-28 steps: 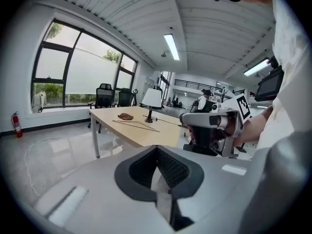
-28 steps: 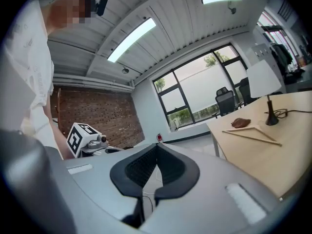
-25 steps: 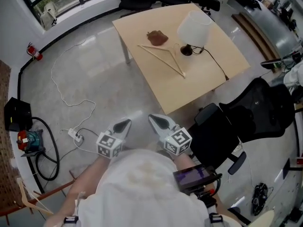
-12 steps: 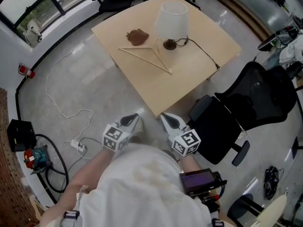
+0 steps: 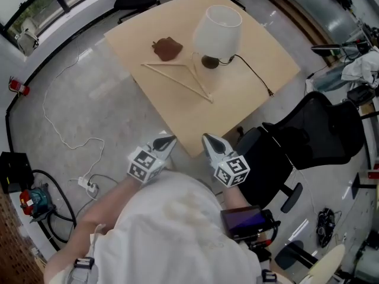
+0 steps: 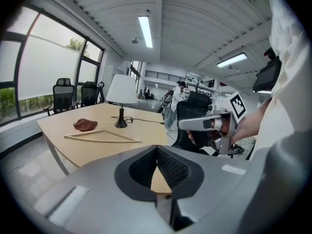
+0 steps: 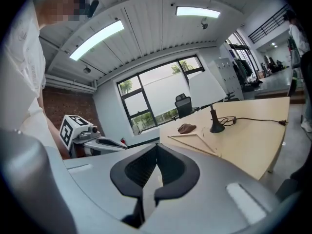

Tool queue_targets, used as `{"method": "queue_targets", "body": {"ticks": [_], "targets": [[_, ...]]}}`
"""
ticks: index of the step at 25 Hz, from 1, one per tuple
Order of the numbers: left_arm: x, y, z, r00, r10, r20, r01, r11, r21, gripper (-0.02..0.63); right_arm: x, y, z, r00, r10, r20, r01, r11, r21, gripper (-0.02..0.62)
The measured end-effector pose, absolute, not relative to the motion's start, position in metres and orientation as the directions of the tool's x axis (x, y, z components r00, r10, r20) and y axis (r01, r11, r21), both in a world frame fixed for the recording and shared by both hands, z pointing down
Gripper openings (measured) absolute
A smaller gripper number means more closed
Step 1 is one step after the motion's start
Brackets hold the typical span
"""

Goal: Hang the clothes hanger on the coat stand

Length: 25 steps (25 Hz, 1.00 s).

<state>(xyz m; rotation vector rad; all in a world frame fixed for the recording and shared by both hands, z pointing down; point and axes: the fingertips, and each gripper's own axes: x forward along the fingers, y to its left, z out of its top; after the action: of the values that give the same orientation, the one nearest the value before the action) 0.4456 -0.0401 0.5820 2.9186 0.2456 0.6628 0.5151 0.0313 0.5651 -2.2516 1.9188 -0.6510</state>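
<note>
Glossy grey floor (image 5: pixel 106 117), white cable (image 5: pixel 59 129) trailing to a power strip (image 5: pixel 89 186). Light wood table (image 5: pixel 237 102) with white-shaded lamp (image 5: pixel 217 31). Black office chair (image 5: pixel 314 135) beside it. Big windows (image 6: pixel 44 77), ribbed white ceiling, strip lights (image 6: pixel 145 30), brick wall (image 7: pixel 63 106).

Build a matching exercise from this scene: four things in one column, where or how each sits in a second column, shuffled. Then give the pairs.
Things:
1. clothes hanger
2. lamp
3. office chair
4. power strip

Places:
A. upright on the table, dark cord trailing away
B. lying on the floor, white cable attached
C. lying flat on the table
D. standing on the floor off the table's right side

Pairs: 1-C, 2-A, 3-D, 4-B
</note>
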Motion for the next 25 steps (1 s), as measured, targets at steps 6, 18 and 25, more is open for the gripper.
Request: {"method": "queue_targets", "body": {"ticks": [6, 18, 25], "targets": [[0.449, -0.088, 0.583, 0.904, 0.166, 0.394, 0.090, -0.975, 0.205, 0.002, 0.545, -0.025, 0.578, 0.101, -0.936, 0.338, -0.926, -0.213, -0.311, 0.015], [0.459, -0.140, 0.593, 0.906, -0.006, 0.423, -0.137, -0.950, 0.279, 0.002, 0.630, -0.083, 0.645, 0.036, -0.848, 0.529, -0.947, -0.198, -0.253, 0.015], [0.450, -0.141, 0.600, 0.855, -0.140, 0.499, -0.311, -0.909, 0.278, 0.002, 0.691, -0.107, 0.691, 0.011, -0.787, 0.617, -0.960, -0.182, -0.214, 0.015]]}}
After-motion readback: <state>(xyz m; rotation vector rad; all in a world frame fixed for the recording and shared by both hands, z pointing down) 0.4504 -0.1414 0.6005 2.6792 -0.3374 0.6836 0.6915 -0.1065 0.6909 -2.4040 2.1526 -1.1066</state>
